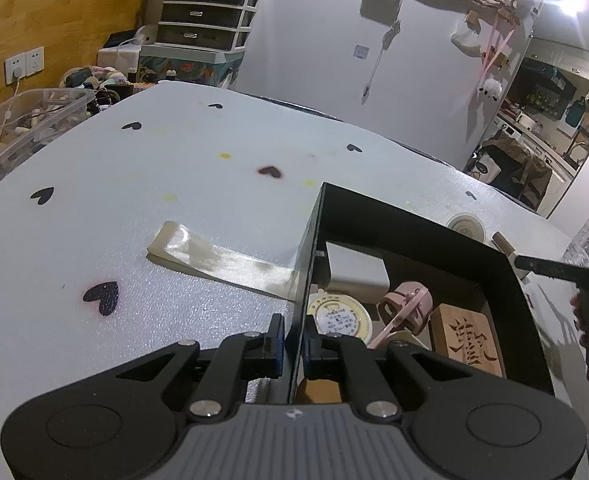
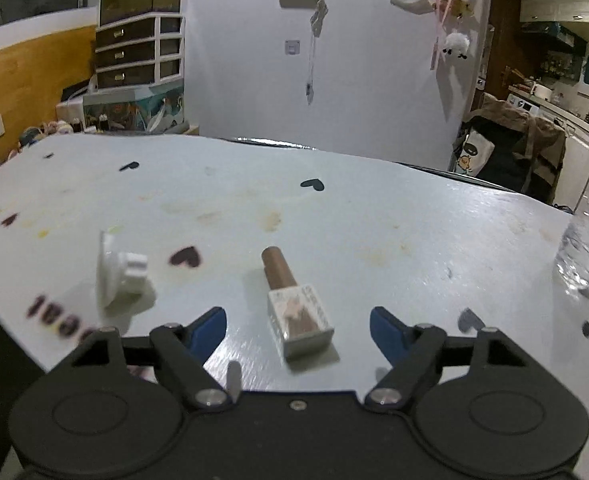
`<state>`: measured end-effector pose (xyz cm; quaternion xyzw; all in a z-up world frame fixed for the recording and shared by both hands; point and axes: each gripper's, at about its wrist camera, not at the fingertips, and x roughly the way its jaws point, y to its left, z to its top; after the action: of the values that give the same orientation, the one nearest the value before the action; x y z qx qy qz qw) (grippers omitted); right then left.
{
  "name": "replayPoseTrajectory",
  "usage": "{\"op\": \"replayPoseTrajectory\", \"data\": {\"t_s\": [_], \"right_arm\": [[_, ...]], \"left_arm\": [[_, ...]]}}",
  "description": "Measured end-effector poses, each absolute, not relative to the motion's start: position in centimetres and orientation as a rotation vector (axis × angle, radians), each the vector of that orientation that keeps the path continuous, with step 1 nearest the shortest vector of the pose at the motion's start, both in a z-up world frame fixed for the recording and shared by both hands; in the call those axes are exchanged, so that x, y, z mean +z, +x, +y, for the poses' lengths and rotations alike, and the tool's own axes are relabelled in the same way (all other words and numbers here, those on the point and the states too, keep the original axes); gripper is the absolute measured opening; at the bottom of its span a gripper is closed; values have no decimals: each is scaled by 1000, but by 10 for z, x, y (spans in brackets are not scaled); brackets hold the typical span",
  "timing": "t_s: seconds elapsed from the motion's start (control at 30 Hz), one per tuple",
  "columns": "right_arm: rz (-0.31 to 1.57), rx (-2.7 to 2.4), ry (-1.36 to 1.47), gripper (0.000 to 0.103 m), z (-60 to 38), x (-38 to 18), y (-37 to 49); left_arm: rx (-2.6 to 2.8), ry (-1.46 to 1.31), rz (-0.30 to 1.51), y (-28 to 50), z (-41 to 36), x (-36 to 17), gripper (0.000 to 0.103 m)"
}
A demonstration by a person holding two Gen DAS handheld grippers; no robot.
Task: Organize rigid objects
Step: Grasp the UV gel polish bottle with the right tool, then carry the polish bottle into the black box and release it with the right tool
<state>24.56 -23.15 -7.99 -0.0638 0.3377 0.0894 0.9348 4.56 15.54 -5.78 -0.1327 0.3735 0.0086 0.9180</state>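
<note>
My left gripper (image 1: pixel 294 340) is shut on the near left wall of a black open box (image 1: pixel 422 216). Inside the box lie a white block (image 1: pixel 354 270), a round yellow-rimmed tin (image 1: pixel 340 316), a pink clip-like piece (image 1: pixel 408 306) and a carved wooden block (image 1: pixel 470 338). My right gripper (image 2: pixel 298 330) is open, its blue fingertips (image 2: pixel 212 328) on either side of a nail-polish bottle (image 2: pixel 294 304) with a brown cap, lying on the white table (image 2: pixel 374 220). A white plastic knob piece (image 2: pixel 120 268) lies to the bottle's left.
A clear flat strip (image 1: pixel 214 258) lies left of the box. A tape roll (image 1: pixel 466 228) sits behind the box. A clear water bottle (image 2: pixel 586 248) stands at the right edge. A clear storage bin (image 1: pixel 22 124) stands beyond the table's left edge.
</note>
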Motion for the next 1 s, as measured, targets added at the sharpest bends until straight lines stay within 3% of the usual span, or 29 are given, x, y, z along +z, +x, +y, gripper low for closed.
{"op": "replayPoseTrajectory", "data": {"t_s": [0.13, 0.3, 0.37, 0.47, 1.0], "right_arm": [[721, 201, -174, 61, -226, -88, 262], [720, 222, -139, 52, -229, -91, 269], [719, 237, -141, 38, -229, -90, 267], [722, 236, -155, 33, -228, -89, 262], [790, 309, -62, 32, -227, -80, 200]], "left_arm": [[22, -269, 771, 46, 154, -57, 9], [27, -265, 774, 47, 153, -57, 8], [29, -263, 775, 47, 152, -57, 8], [32, -261, 775, 47, 151, -57, 8], [39, -245, 757, 41, 148, -55, 7]]}}
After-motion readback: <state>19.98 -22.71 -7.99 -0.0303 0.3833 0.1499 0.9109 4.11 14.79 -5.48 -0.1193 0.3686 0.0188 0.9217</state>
